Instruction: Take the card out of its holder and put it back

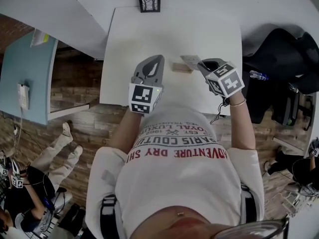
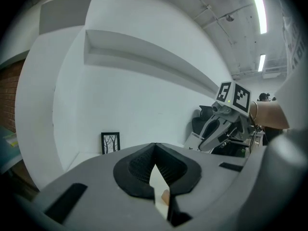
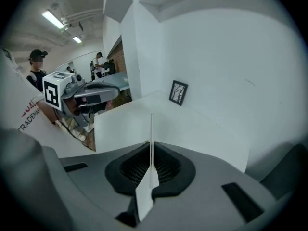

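A small wooden card holder (image 1: 181,67) lies on the white table (image 1: 149,39) between my two grippers. The white card (image 1: 190,60) is out of the holder and hangs just above its right end. My right gripper (image 1: 201,63) is shut on this card, which shows edge-on between the pads (image 3: 144,196) in the right gripper view. My left gripper (image 1: 157,59) hovers left of the holder with its tips together and nothing in them. A sliver of the tan holder (image 2: 165,196) shows through the gap near the left gripper's jaw base.
A small black picture frame (image 1: 149,1) stands at the table's far edge against the white wall. Dark bags and chairs (image 1: 284,59) crowd the table's right side. A blue panel (image 1: 25,78) is to the left, and a seated person (image 1: 30,183) is at lower left.
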